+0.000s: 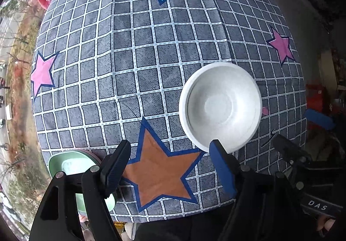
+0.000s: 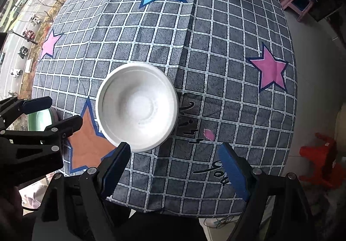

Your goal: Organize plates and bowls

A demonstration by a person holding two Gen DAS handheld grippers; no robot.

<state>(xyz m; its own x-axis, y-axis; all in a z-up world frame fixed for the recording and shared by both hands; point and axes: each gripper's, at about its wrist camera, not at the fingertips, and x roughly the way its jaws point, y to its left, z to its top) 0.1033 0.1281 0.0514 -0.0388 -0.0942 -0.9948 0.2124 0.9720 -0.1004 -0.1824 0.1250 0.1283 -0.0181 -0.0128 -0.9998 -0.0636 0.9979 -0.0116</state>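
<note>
On the checked cloth, a green plate sits at the left edge, partly under the left gripper, whose jaws stand wide and empty. The white bowl rests upright mid-table, beside the orange star. The right gripper hovers spread apart, holding nothing.

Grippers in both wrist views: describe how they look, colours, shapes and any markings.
Both are matte black, angular linkage frames with round silver pivot pins. The left gripper and the right gripper each end in two flat fingers faced with ribbed blue pads. In the left wrist view, white letters "DAS" mark the right gripper's body.
</note>
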